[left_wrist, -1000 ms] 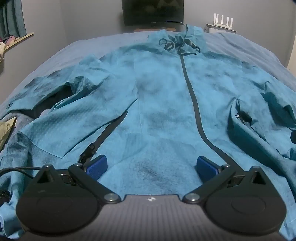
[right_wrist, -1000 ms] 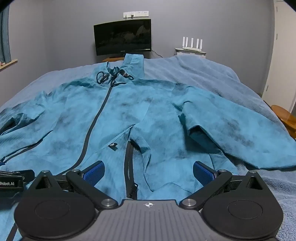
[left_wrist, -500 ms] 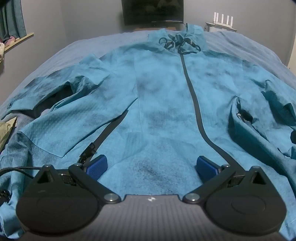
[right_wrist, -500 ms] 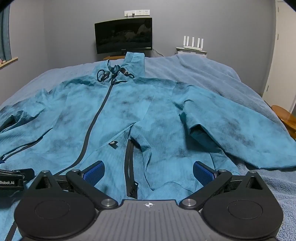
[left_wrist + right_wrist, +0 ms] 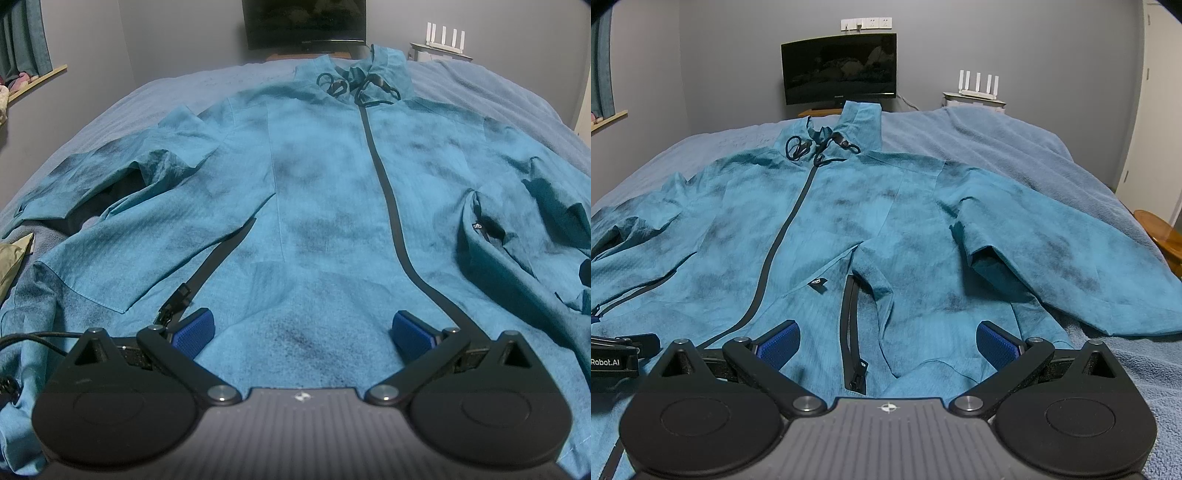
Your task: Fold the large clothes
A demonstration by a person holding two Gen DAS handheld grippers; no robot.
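Observation:
A large teal zip-up jacket (image 5: 325,192) lies spread face up on the bed, collar far, hem near; it also shows in the right wrist view (image 5: 849,229). Its black front zipper (image 5: 388,206) runs down the middle. Both sleeves lie out to the sides, rumpled. My left gripper (image 5: 303,330) is open and empty over the hem left of the zipper. My right gripper (image 5: 888,343) is open and empty over the hem by a pocket zipper (image 5: 851,332). The left gripper's body (image 5: 613,356) shows at the right view's left edge.
The bed has a blue-grey cover (image 5: 1015,147). A dark monitor (image 5: 839,68) and a white router (image 5: 977,86) stand at the far wall. A wooden stool (image 5: 1161,236) is at the right. An olive cloth (image 5: 13,258) lies at the left.
Both views have shifted slightly, the jacket sitting a touch lower in the frames. Both grippers stay open and the jacket has not moved.

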